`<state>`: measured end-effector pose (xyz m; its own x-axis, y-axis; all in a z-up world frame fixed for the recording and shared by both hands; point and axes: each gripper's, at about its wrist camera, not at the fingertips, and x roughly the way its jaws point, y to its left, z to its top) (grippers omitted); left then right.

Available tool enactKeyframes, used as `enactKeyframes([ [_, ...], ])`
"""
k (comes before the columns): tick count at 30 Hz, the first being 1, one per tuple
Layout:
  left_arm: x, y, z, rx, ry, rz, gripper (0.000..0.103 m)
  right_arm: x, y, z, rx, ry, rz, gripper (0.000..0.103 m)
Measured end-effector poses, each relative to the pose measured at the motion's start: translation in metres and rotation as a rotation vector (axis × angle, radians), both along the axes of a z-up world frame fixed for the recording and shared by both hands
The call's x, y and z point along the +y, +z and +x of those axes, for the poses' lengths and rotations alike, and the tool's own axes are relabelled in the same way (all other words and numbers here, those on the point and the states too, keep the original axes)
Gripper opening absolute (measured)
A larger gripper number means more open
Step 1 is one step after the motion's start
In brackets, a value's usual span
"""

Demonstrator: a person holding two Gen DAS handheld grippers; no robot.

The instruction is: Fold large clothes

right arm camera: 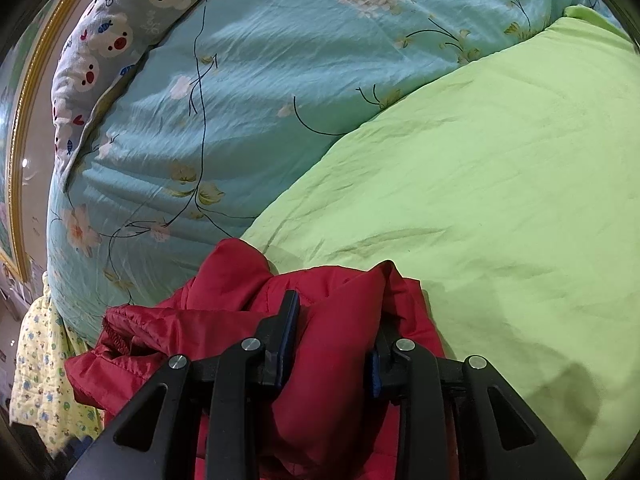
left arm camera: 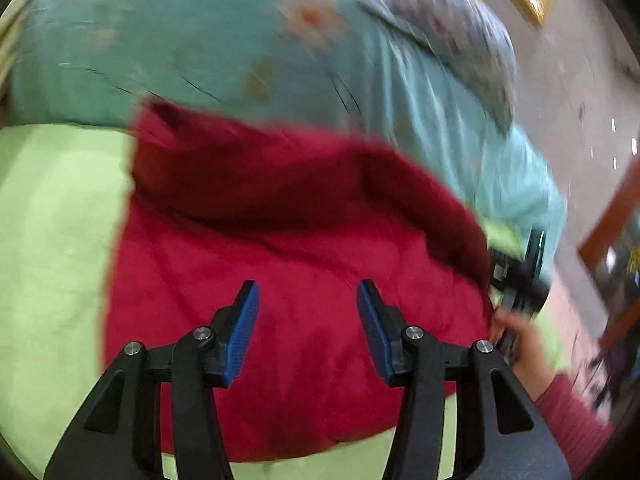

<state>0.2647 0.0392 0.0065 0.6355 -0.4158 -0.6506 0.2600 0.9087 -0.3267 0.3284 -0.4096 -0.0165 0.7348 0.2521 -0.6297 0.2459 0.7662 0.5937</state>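
A red padded jacket lies on the light green bed sheet. My left gripper hovers over the jacket's middle, its jaws wide open and empty. The jacket's right side is lifted and folded over toward the middle. My right gripper is shut on a bunched fold of the red jacket, and the cloth fills the space between its fingers. The right gripper also shows at the right edge of the left wrist view, held in a hand. The left wrist view is blurred.
A light blue floral quilt is piled at the far side of the bed. A pillow with a bear print lies on it. A yellow patterned cloth hangs at the bed's left edge. A wooden piece of furniture stands on the right.
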Motion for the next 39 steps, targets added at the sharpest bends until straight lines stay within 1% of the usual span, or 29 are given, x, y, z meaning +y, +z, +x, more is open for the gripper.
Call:
enactKeyframes([
  [2,-0.024,-0.015,0.003,0.028,-0.005,0.092,0.049,-0.001,0.005,-0.002,0.000,0.005,0.010,0.034],
  [3,-0.031,-0.023,0.007,0.026,0.010,0.145,0.049,-0.002,0.011,-0.005,-0.005,0.006,0.015,0.036],
  [4,-0.034,-0.027,0.009,0.019,0.023,0.170,0.049,-0.002,0.019,-0.010,-0.018,0.002,0.013,0.040],
  [6,-0.035,-0.033,0.017,0.010,0.044,0.193,0.049,0.000,0.041,-0.026,-0.068,-0.009,-0.018,0.050],
  [8,-0.032,-0.035,0.024,0.011,0.061,0.187,0.049,0.005,0.066,-0.046,-0.138,-0.019,-0.077,0.069],
  [10,-0.032,-0.036,0.028,0.013,0.069,0.185,0.049,0.017,0.087,-0.065,-0.210,0.006,-0.143,0.077],
  [11,-0.032,-0.036,0.031,0.013,0.072,0.191,0.049,0.029,0.095,-0.071,-0.232,0.048,-0.189,0.079],
  [12,-0.033,-0.036,0.033,0.010,0.075,0.199,0.049,0.039,0.098,-0.072,-0.233,0.093,-0.224,0.080],
  [13,-0.036,-0.037,0.034,0.007,0.078,0.208,0.049,0.054,0.097,-0.069,-0.214,0.160,-0.265,0.080],
  [15,-0.039,-0.037,0.035,0.004,0.084,0.221,0.049,0.085,0.088,-0.058,-0.157,0.299,-0.342,0.080],
  [16,-0.039,-0.037,0.036,0.004,0.086,0.222,0.049,0.104,0.078,-0.048,-0.117,0.385,-0.391,0.080],
  [19,-0.035,-0.035,0.042,0.007,0.088,0.222,0.049,0.131,0.049,-0.028,-0.005,0.478,-0.494,0.079],
  [20,-0.033,-0.035,0.044,0.009,0.089,0.223,0.049,0.134,0.036,-0.017,0.039,0.479,-0.517,0.078],
  [21,-0.031,-0.035,0.048,0.014,0.087,0.224,0.049,0.132,0.028,-0.011,0.054,0.467,-0.519,0.079],
  [22,-0.031,-0.037,0.056,0.020,0.083,0.223,0.049,0.130,0.024,-0.006,0.061,0.457,-0.508,0.080],
  [23,-0.031,-0.037,0.066,0.027,0.085,0.222,0.049,0.122,0.018,0.003,0.075,0.438,-0.464,0.081],
  [27,-0.017,-0.044,0.089,0.072,0.123,0.178,0.049,0.110,0.009,0.022,0.111,0.403,-0.402,0.081],
  [28,-0.013,-0.046,0.095,0.089,0.127,0.155,0.049,0.110,0.007,0.025,0.115,0.403,-0.400,0.081],
  [31,-0.007,-0.051,0.103,0.113,0.137,0.120,0.049,0.107,0.001,0.030,0.125,0.397,-0.382,0.081],
  [34,-0.009,-0.051,0.103,0.121,0.140,0.131,0.049,0.104,-0.005,0.030,0.114,0.386,-0.367,0.082],
  [36,-0.009,-0.046,0.096,0.122,0.149,0.129,0.049,0.105,-0.006,0.033,0.105,0.385,-0.367,0.082],
  [39,-0.002,-0.039,0.083,0.091,0.149,0.092,0.049,0.107,-0.007,0.037,0.090,0.383,-0.358,0.082],
])
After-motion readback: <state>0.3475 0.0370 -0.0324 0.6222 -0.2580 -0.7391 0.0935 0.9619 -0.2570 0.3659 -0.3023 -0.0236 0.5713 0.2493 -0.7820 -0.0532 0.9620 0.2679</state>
